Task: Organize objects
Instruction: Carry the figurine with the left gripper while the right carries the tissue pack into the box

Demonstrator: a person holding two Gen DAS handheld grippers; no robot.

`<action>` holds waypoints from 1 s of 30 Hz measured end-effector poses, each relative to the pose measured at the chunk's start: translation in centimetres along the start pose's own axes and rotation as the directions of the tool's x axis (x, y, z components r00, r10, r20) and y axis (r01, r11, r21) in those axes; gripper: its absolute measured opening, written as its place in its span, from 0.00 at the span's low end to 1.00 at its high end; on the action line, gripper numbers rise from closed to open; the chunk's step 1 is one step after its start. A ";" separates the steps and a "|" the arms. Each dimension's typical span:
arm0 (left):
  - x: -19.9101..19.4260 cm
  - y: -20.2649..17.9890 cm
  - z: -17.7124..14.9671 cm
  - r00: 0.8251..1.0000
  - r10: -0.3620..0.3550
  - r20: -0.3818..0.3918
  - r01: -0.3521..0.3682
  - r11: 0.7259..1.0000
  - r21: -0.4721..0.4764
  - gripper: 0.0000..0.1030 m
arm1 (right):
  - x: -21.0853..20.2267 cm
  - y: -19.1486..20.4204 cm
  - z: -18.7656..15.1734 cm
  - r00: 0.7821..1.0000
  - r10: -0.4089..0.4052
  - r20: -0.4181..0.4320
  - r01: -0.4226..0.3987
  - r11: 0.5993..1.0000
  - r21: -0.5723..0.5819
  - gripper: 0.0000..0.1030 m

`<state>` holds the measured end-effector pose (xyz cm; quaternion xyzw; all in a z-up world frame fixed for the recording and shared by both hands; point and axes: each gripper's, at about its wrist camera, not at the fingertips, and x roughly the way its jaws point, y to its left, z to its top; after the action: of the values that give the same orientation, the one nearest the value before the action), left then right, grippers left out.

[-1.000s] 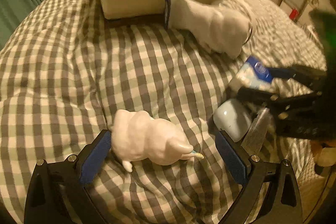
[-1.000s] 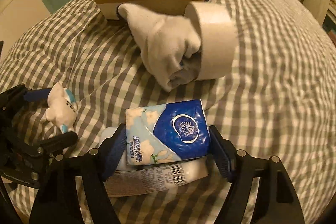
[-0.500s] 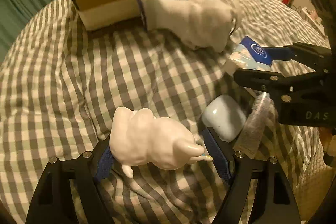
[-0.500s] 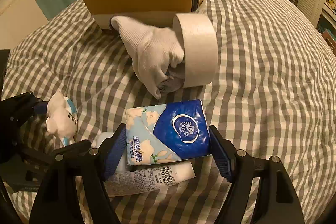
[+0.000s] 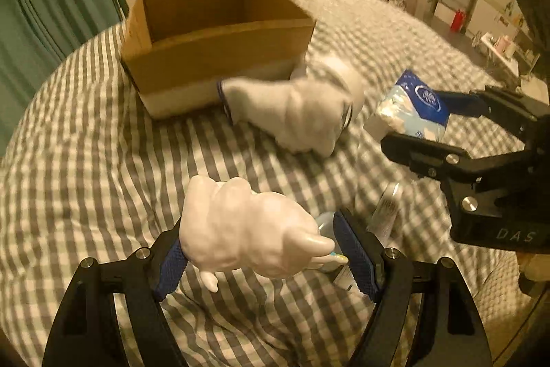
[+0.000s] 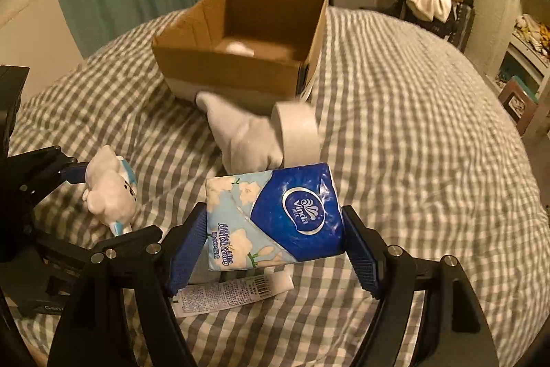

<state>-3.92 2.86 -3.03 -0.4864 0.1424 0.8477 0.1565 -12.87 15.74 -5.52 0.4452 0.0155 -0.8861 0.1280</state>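
In our left gripper [image 5: 264, 246] we hold a white plush toy [image 5: 247, 226], the blue-padded fingers [image 5: 354, 257] clamped on its sides so that it hangs above the checked bedspread [image 5: 103, 160]; from the right wrist view the same toy [image 6: 110, 191] shows a face with dark eyes and pale blue trim. Our right gripper [image 6: 275, 243] has its fingers [image 6: 185, 250] pressed against both ends of a blue and white tissue pack [image 6: 275, 215], also raised off the bed, and on it we read "Vinda" in a white oval, with a line of Chinese characters and "Ultra Strong" along the lower edge. The other gripper's black body carries the letters "DAS" in the left wrist view, the rest cut off. Beneath the pack lies a white tube [image 6: 233, 294] with a barcode label whose print is too small for us to read, and partly hidden behind our left finger sits a pale rounded case [image 5: 326, 222] we cannot identify. Farther off, a white knitted glove [image 6: 240, 136] touches a roll of pale tape [image 6: 299, 129], both blurred, just before an open cardboard box [image 6: 240, 64]. Inside the box we see something white [image 6: 239, 49], too blurred to name.
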 end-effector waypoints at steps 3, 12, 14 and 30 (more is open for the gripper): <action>-1.3 0.4 0.9 0.999 0.007 0.040 -0.007 1.000 -0.001 0.78 | -1.6 0.3 1.1 0.999 -0.012 0.035 0.012 1.000 0.001 0.73; -3.9 3.4 6.2 0.994 0.025 0.110 -0.025 1.000 -0.009 0.78 | -5.7 1.5 5.1 0.993 -0.049 0.112 0.053 0.998 -0.033 0.73; -3.8 4.4 7.8 0.992 0.031 0.121 -0.029 0.999 -0.019 0.78 | -6.2 1.8 6.8 0.990 -0.056 0.132 0.062 0.997 -0.038 0.73; -0.5 12.9 18.5 0.983 0.040 0.179 -0.009 0.985 -0.172 0.78 | -2.0 1.7 23.5 0.982 -0.083 0.173 0.082 0.997 0.009 0.73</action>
<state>-23.35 -1.69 7.53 -0.4169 0.0606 0.8995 0.1161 -29.73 11.16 10.43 0.3657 0.0217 -0.9260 0.0915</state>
